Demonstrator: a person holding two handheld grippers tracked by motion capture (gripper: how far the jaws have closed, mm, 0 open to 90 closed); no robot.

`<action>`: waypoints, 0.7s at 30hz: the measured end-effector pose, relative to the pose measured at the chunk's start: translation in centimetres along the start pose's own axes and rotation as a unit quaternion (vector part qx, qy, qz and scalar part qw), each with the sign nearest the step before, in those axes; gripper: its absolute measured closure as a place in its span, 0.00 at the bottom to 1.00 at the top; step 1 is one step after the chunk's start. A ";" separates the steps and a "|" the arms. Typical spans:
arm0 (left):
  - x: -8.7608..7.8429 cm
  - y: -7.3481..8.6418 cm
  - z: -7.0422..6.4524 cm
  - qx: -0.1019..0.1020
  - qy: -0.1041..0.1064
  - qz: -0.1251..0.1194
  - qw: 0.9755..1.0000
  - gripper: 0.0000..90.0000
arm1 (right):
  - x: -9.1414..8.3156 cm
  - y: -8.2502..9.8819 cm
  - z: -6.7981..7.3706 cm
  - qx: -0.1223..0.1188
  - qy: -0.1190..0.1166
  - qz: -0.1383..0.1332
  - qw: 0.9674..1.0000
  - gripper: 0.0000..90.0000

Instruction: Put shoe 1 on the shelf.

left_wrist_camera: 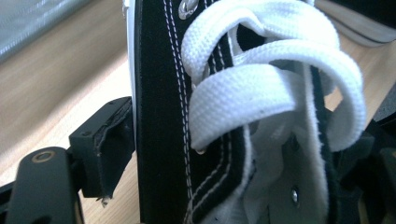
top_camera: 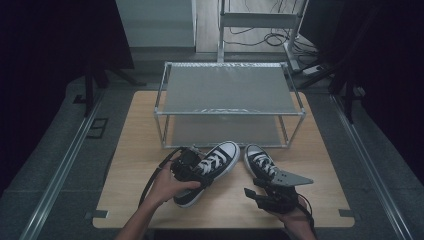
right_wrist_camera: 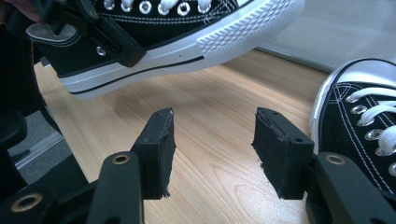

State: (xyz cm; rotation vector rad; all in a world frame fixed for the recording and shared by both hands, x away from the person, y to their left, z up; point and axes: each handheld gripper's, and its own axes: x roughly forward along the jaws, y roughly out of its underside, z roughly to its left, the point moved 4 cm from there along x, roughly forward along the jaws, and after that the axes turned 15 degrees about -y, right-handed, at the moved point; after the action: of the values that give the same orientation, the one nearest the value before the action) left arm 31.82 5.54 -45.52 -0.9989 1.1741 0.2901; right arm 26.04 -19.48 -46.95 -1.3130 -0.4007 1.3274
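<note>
Left gripper (top_camera: 192,169) — clamped on left sneaker (top_camera: 212,167) canvas side wall; soft, light, may sag. Right gripper (right_wrist_camera: 212,149) — jaws apart, empty, beside right sneaker (right_wrist_camera: 364,135).

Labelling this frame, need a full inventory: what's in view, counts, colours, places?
sneaker held: 1, black with white laces and sole, lifted off the table in the left claw
sneaker on table: 1, same colours, ahead of the right claw
shelf rack: 1, grey metal, two tiers, far half of the table
table: 1, light wood
left claw: 1, black, shut on the held sneaker's side wall
right claw: 1, black, open above the table
</note>
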 end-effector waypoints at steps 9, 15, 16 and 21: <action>-1.4 -1.3 -0.6 0.009 0.009 -0.020 1.000 0.20 | 0.1 0.1 0.0 0.002 -0.001 0.003 1.000 0.54; -2.4 -2.2 -0.7 0.012 0.013 -0.031 0.999 0.20 | 0.2 0.2 -0.1 0.005 -0.002 0.006 1.000 0.54; -2.5 -2.4 -0.8 0.011 0.015 -0.033 0.999 0.20 | 0.3 0.2 -0.1 0.004 -0.001 0.005 1.000 0.54; -3.3 -3.4 -0.8 0.016 0.013 -0.038 0.999 0.20 | 0.3 0.2 0.0 0.004 -0.003 0.005 1.000 0.54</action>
State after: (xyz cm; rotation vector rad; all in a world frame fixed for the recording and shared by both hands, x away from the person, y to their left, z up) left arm 32.17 3.96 -41.02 -1.0187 1.1589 0.1969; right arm 26.08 -19.33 -47.21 -1.3056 -0.3925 1.3406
